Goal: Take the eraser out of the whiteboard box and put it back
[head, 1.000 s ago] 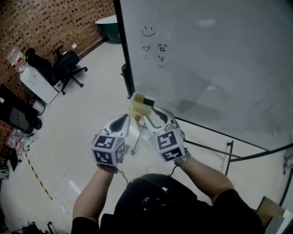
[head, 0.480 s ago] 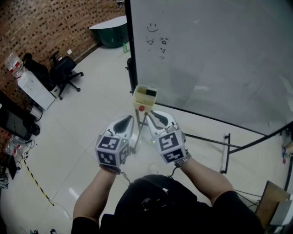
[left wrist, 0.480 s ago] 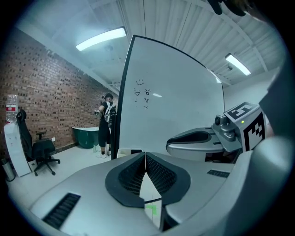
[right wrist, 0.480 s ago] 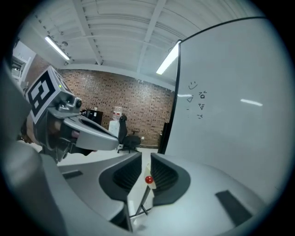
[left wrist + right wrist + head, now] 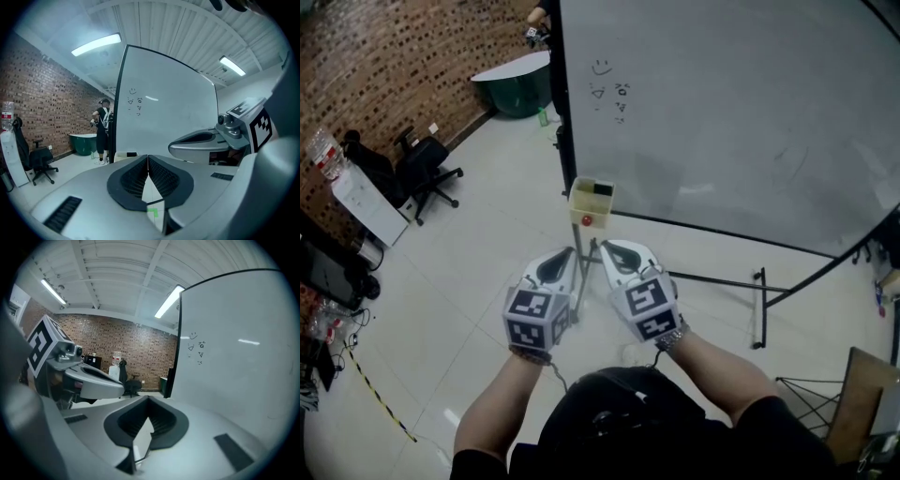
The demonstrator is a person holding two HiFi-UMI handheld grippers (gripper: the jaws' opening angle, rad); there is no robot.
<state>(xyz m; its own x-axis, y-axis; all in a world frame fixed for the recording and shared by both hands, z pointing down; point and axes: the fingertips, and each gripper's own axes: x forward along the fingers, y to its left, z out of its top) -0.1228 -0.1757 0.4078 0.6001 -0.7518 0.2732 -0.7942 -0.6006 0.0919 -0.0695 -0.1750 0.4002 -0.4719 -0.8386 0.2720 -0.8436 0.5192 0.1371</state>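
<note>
Eraser (image 5: 602,188) lies dark in top of whiteboard box (image 5: 589,214), by lower left corner of whiteboard (image 5: 722,112). We hold forearms (image 5: 502,398) out side by side, both pointing at box, well short of it. Left gripper (image 5: 569,251) squeezed closed, empty. Right gripper (image 5: 602,246) just closed, nothing between jaws.

The eraser (image 5: 602,188) lies in the box (image 5: 591,215) at the whiteboard (image 5: 722,122), bottom left.
</note>
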